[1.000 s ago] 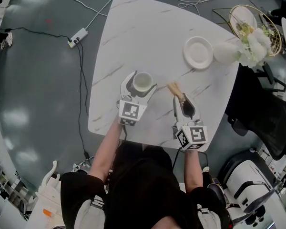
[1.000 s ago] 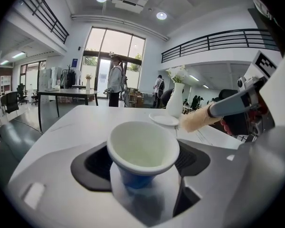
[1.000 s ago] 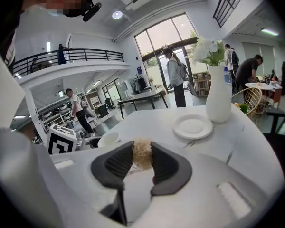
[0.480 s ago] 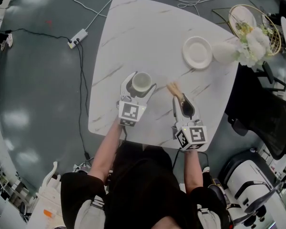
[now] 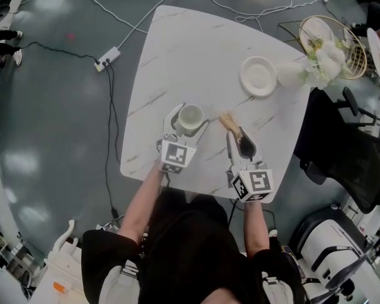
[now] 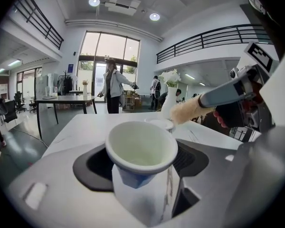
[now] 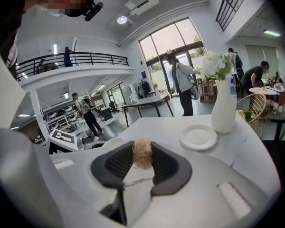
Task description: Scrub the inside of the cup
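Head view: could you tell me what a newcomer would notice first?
The left gripper, whose jaws have just been closing, holds a white cup near the front edge of the marble table. Beside it, the right gripper clamps a tan brush.

White marble-look table (image 5: 196,56), glossy grey floor (image 5: 50,138), black chair (image 5: 342,151), tall windows (image 6: 109,46), mezzanine railing (image 6: 213,34), round ceiling lights (image 6: 94,2)

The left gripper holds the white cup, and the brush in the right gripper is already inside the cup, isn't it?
Not quite. The left gripper, its jaws having just been closing, holds the white cup, and the right gripper holds the brush, but the brush is not inside the cup. The head view shows its bristly tip beside the cup, apart from it.
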Demonstrator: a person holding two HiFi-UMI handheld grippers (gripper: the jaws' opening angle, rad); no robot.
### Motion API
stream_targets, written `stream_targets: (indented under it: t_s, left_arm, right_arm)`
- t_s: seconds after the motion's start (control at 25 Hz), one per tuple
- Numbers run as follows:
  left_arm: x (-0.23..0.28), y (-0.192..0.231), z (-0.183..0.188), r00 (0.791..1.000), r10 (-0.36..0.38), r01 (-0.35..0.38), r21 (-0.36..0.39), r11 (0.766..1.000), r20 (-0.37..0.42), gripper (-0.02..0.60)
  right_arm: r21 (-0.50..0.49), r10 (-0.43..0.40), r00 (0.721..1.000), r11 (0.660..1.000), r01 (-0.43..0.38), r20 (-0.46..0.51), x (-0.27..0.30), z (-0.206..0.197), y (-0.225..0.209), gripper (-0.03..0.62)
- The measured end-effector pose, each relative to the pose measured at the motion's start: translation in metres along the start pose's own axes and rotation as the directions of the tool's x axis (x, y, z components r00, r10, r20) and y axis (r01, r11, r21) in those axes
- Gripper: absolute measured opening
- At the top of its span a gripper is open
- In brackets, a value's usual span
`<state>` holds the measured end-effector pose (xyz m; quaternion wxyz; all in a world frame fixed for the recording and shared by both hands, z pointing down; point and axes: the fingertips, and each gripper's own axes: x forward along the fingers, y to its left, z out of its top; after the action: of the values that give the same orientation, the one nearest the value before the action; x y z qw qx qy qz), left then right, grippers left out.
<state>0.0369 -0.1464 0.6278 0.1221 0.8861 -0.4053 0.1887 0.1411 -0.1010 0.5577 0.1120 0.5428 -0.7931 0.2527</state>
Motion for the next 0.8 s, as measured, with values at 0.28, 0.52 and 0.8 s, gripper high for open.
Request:
stream_targets:
  t_s: [0.28, 0.52, 0.8]
  left_arm:
    - [-0.026, -0.003, 0.015, 1.0, 0.013, -0.013, 0.046, 0.999, 0.008, 0.364]
    - [-0.053, -0.011, 0.023, 0.999, 0.032, -0.032, 0.076, 0.997, 0.002, 0.364]
    - [-0.083, -0.027, 0.029, 1.0, 0.017, -0.018, 0.09, 0.996, 0.002, 0.364]
  right_arm:
    - [-0.025, 0.06, 0.997, 0.998, -0.059, 0.04, -0.014, 0.021, 0.031, 0.107]
    - [-0.065, 0.115, 0.991, 0.992, -0.111, 0.069, -0.033, 0.039, 0.065, 0.107]
    - [-0.138, 0.214, 0.975, 0.969, -0.205, 0.055, -0.049, 0.043, 0.12, 0.107]
